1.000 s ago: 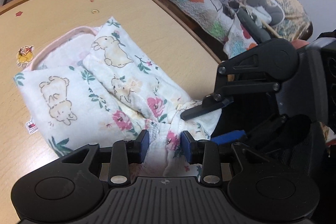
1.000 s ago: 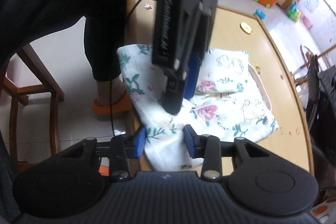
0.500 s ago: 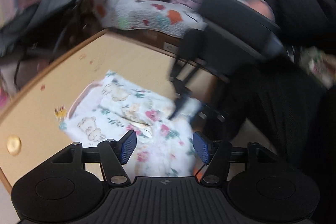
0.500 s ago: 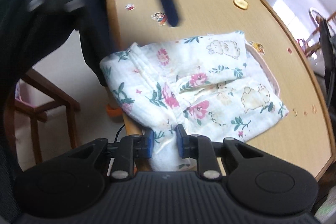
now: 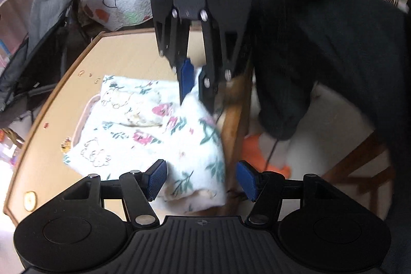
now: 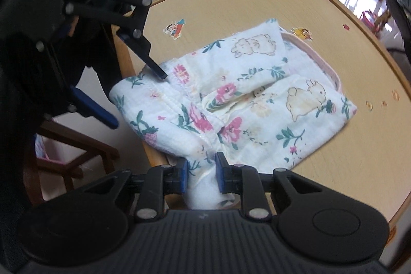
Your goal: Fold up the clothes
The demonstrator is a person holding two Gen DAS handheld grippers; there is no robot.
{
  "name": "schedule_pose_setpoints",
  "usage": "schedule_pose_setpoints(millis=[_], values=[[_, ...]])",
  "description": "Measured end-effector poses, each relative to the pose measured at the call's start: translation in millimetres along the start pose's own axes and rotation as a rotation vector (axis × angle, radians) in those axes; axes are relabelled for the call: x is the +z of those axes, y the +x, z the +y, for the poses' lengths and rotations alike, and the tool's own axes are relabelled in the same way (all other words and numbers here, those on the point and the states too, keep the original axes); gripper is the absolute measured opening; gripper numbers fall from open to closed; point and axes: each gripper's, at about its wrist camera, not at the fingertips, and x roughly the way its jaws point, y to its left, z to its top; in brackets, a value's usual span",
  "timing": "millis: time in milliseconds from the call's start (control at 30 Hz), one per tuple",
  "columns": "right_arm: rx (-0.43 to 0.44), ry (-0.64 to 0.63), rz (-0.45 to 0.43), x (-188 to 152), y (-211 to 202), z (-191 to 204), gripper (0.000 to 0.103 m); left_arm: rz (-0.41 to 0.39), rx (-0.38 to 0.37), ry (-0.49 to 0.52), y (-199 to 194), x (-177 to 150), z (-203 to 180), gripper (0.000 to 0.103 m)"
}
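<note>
Two grippers: my right gripper clenches the garment at the bench edge; my left gripper jaws stand released above it.

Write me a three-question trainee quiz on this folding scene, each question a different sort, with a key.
1. True or false: the left gripper is clamped on the floral garment.
2. Multiple choice: where does the garment's near end hang? A) flat mid-table B) over the edge of the wooden table C) in a basket
3. Fill in: the right gripper is ____ on the garment.

Key: 1 false, its jaws stand open after just widening, cloth loose between them; 2 B; 3 shut, after just closing.
</note>
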Motion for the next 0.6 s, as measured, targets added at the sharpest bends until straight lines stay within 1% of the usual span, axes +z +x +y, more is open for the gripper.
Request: schedule_pose_setpoints(millis=[67,167,200,267,333,367,400,467,533,600], values=[[0.009,0.013,-0.006,-1,-1,-2,0.022,0.018,0.014,0.034,1,-4,-2,0.062],[0.010,0.013,-0.014,-2,-1,-2,0.022,0.030,0.034,0.010,-1,-8,4,0.057],[0.008,0.009,-0.017,-3,-1,-1,0.022,0.024,0.035,-0.006,-3,-9,7,0.052],[-0.007,-0.008,-0.017,-3,-1,3,0.022,0.011,0.028,-0.044,-5,-10,14,0.026],[-0.022,-0.027,-0.018,-3,-2,7,0.022,0.005,0.011,-0.058,-6,-12,18,0.019],[-0.031,-0.040,-0.020,-3,-2,9,0.023,0.006,-0.001,-0.059,-6,-13,20,0.017],[-0.041,-0.056,-0.024,-4,-4,12,0.023,0.008,-0.009,-0.062,-6,-14,21,0.017],[-0.056,-0.089,-0.030,-5,-5,17,0.026,0.004,-0.025,-0.083,-7,-16,25,0.016],[-0.098,-0.133,-0.048,-9,-9,23,0.028,-0.013,-0.048,-0.141,-8,-21,33,0.016],[-0.149,-0.184,-0.078,-14,-16,32,0.032,-0.037,-0.074,-0.219,-11,-28,44,0.016]])
